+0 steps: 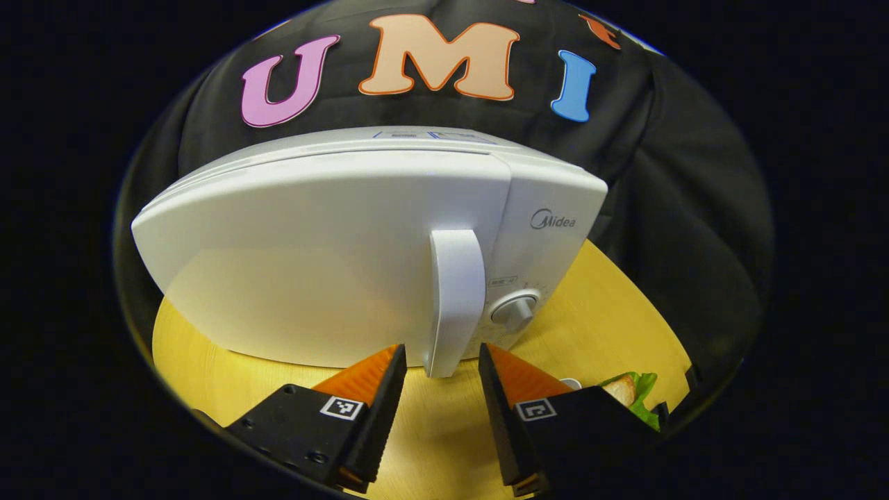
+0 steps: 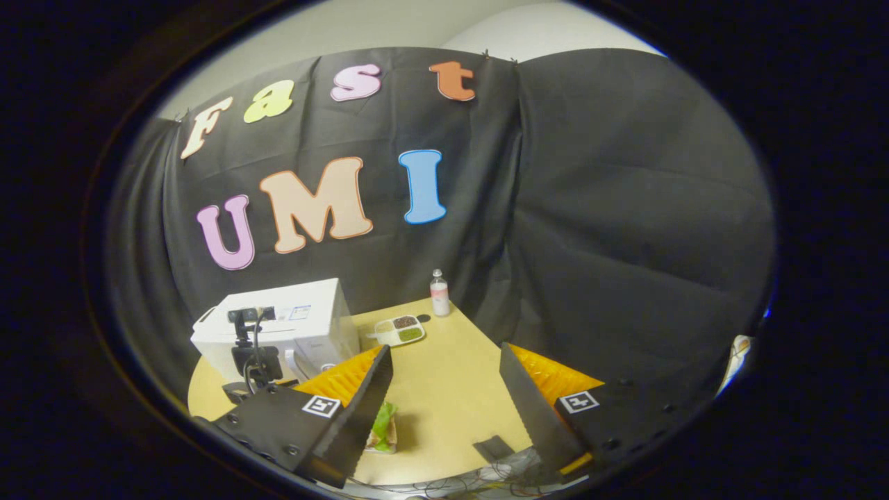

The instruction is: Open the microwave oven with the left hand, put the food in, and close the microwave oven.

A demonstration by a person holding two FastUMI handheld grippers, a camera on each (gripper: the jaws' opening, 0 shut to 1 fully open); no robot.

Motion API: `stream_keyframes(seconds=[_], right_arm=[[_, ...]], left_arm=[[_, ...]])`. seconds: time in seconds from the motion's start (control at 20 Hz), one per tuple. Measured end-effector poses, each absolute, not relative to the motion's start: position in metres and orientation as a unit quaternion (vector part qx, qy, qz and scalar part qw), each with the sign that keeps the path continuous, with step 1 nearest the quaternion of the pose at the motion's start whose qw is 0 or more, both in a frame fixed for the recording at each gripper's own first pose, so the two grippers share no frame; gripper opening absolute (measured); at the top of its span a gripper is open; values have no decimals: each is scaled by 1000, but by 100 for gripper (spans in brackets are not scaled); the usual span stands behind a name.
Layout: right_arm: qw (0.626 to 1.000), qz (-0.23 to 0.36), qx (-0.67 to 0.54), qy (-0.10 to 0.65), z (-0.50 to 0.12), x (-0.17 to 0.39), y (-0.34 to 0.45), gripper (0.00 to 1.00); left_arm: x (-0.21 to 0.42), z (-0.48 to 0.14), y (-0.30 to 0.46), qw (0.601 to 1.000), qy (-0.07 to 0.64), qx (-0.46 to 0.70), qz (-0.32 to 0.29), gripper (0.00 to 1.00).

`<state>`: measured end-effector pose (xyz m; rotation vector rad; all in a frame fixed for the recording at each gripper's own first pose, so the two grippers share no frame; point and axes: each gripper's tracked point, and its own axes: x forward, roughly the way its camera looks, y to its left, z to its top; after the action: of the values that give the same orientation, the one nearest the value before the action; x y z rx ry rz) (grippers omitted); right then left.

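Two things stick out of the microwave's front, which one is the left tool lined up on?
The tall vertical door handle, centred just beyond the open left tool. The round knob sits to its right on the control panel.

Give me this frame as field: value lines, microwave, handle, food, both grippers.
microwave: white microwave on the wooden table, door closed
handle: vertical door handle, lined up with the gap between the left gripper fingers, not gripped
food: sandwich with lettuce on the table, near the right gripper
left gripper: open
right gripper: open, holding nothing
other: bottle and compartment tray at the table's far edge
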<state>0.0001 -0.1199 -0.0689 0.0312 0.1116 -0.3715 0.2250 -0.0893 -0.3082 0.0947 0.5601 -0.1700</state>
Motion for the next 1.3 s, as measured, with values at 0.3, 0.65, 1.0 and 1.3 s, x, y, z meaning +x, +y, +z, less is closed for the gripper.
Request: stream_keyframes(seconds=[0.3, 0.65, 1.0, 1.3], right_arm=[[985, -164, 13, 55, -68, 10, -111, 92], [987, -150, 6, 61, -75, 11, -102, 92], [985, -148, 7, 89, -101, 7, -105, 98], [982, -150, 8, 118, -125, 3, -111, 92]], left_arm=[[236, -313, -88, 953, 286, 54, -79, 53], [234, -316, -90, 951, 296, 52, -65, 18], [233, -314, -89, 957, 278, 48, -63, 11], [233, -312, -89, 961, 273, 14, -29, 8]])
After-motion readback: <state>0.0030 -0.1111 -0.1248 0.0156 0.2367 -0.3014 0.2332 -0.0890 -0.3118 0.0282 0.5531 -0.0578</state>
